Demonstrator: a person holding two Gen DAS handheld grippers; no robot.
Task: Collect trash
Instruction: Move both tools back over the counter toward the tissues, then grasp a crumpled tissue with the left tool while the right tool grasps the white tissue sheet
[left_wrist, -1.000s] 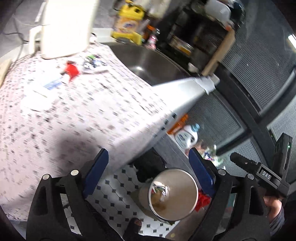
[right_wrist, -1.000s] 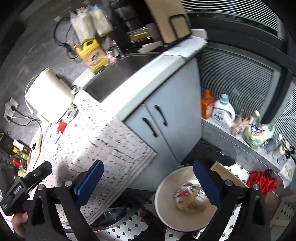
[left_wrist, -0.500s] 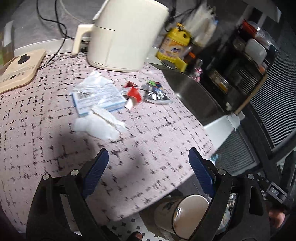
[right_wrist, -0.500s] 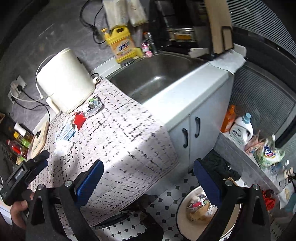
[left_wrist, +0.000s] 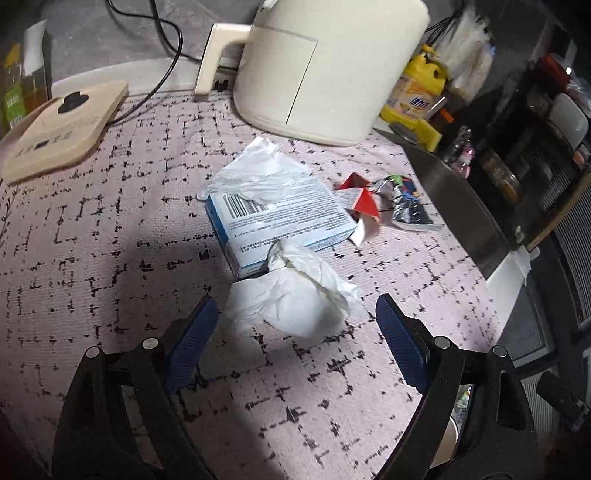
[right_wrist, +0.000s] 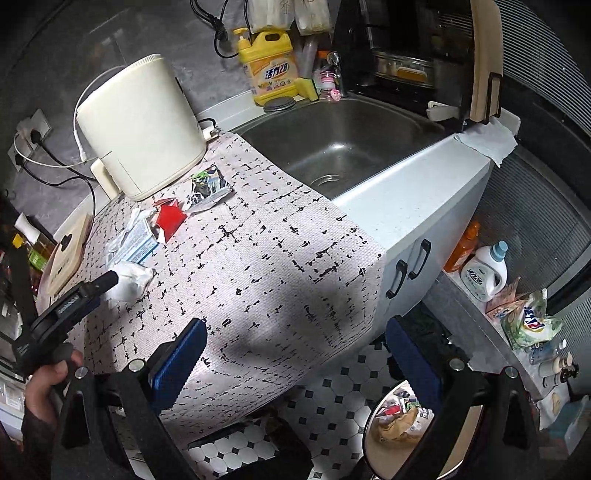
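A crumpled white tissue lies on the patterned counter cloth, just ahead of and between the blue pads of my left gripper. Its jaws are closing, and the pads stand clear of the tissue. Behind it lie a blue-and-white box, a clear plastic wrapper, a red carton scrap and a foil snack wrapper. The right wrist view shows the left gripper at the tissue. My right gripper is open and holds nothing, above the counter's front edge. A round bin with trash stands on the floor.
A cream air fryer stands behind the trash and a beige board lies at the left. The steel sink is to the right, with a yellow detergent bottle behind it. Bottles line a low ledge by the cabinet.
The left gripper has swung from above the floor bin onto the counter and closed in on the tissue. The right gripper has shifted from the bin toward the counter edge.
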